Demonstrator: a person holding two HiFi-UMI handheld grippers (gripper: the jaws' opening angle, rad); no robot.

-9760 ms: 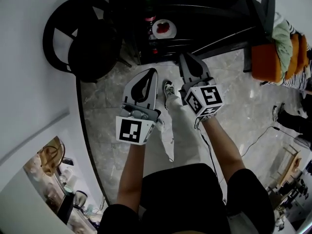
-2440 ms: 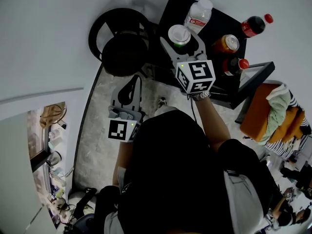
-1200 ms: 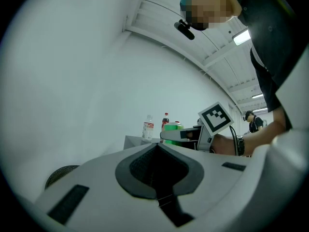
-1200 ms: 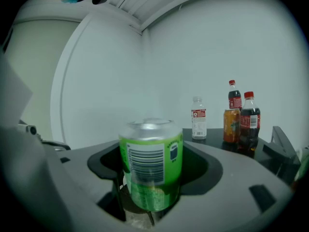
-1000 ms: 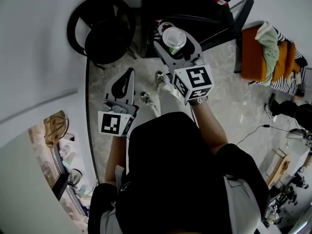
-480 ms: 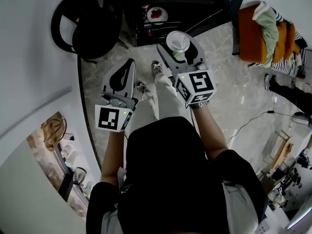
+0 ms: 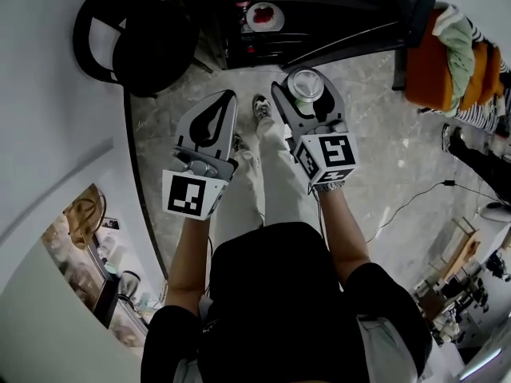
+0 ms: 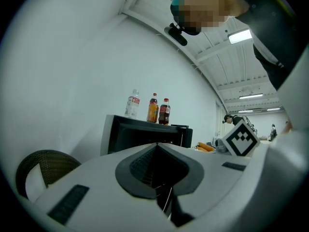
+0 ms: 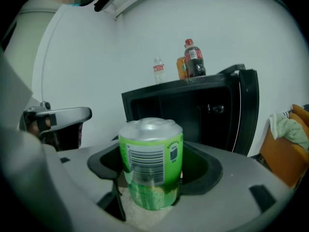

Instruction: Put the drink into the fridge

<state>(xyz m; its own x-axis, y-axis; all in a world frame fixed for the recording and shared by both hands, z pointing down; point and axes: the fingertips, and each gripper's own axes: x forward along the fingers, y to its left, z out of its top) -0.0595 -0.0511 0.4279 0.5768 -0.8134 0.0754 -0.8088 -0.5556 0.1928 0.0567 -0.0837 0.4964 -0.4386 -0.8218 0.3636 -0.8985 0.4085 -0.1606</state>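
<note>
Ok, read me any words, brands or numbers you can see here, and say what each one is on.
Can: a barcode and small curved print on the green label, too blurred to read.
Bottles on the fridge: labels too small to read.
Marker cubes: black-and-white square patterns only, no words.
Nothing legible anywhere.

Likely an office or lab hall: strip ceiling lights point(image 8: 239, 36), marble floor point(image 7: 383, 158), black fridge point(image 9: 193, 108), wicker chair point(image 7: 132, 34).
</note>
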